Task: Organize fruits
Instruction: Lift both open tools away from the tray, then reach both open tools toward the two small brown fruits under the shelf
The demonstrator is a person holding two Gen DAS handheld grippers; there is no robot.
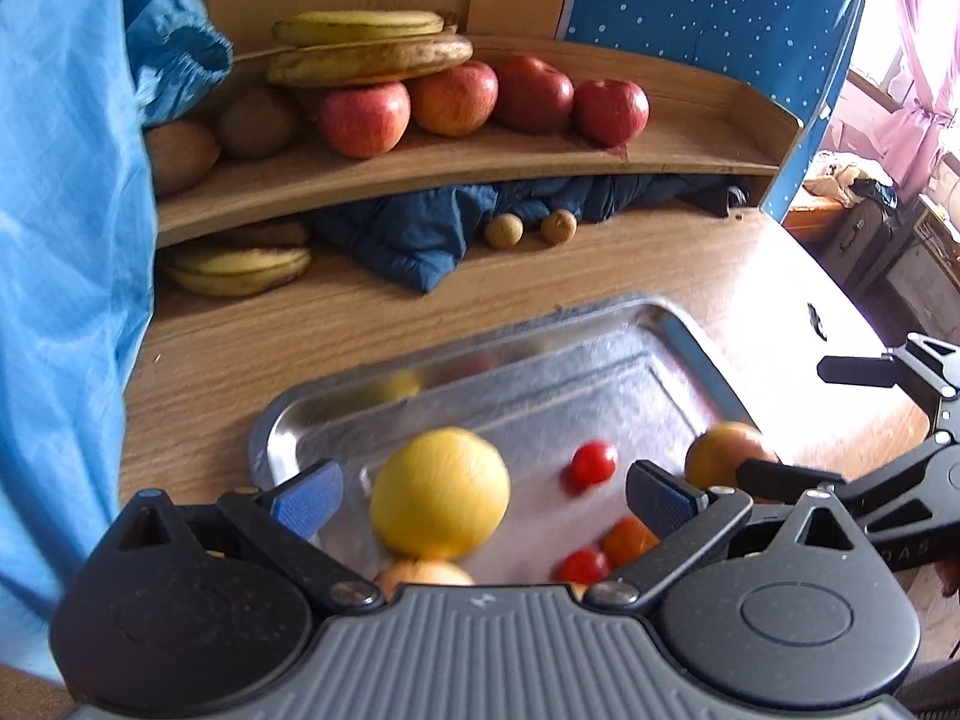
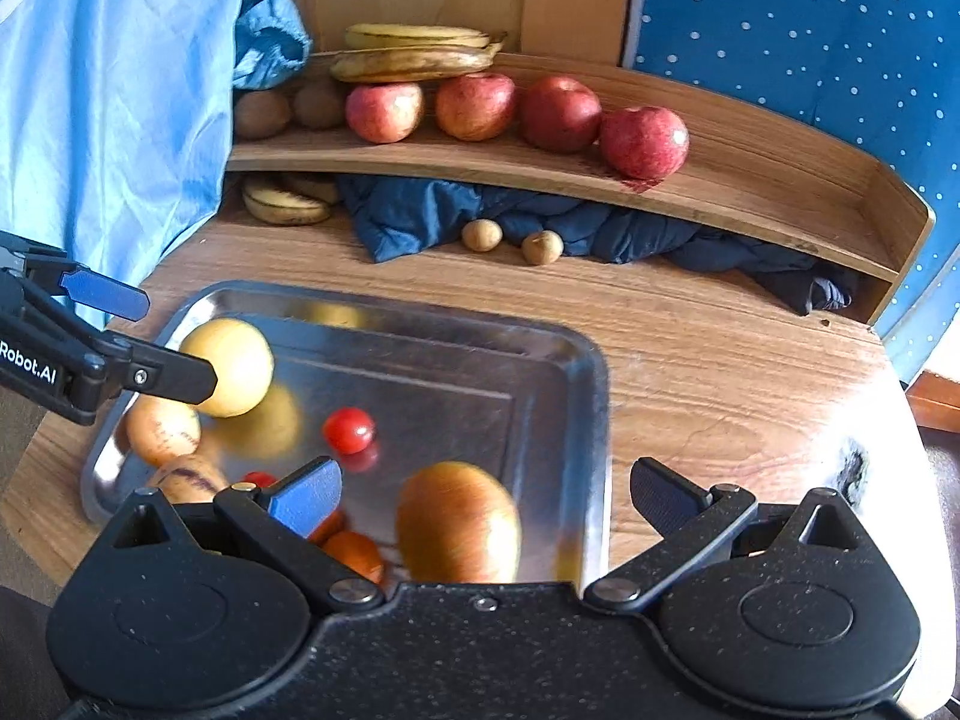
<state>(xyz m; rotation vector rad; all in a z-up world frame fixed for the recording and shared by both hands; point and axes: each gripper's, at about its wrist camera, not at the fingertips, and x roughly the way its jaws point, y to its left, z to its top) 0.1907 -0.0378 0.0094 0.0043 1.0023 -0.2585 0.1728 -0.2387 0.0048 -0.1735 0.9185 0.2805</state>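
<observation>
A metal tray (image 1: 690, 333) (image 2: 576, 360) lies on the wooden table. On it sits a yellow round fruit (image 1: 441, 492) (image 2: 237, 360), between the fingers of my open left gripper (image 1: 486, 498) (image 2: 144, 336) with a gap on each side. An orange-yellow fruit (image 2: 459, 522) (image 1: 717, 456) lies at the tray's right edge, between the spread fingers of my open right gripper (image 2: 486, 498) (image 1: 822, 420). Also on the tray are cherry tomatoes (image 1: 594, 462) (image 2: 349, 429), a small orange fruit (image 1: 627, 540) (image 2: 357, 552) and two pale striped fruits (image 2: 162, 429).
A curved wooden shelf (image 2: 780, 180) behind the tray carries red apples (image 2: 558, 114), bananas (image 2: 414, 57) and kiwis (image 2: 261, 114). Under it lie more bananas (image 2: 285, 204), a dark blue cloth (image 2: 420, 210) and two small brown fruits (image 2: 482, 235). Light blue fabric (image 1: 66, 240) hangs on the left.
</observation>
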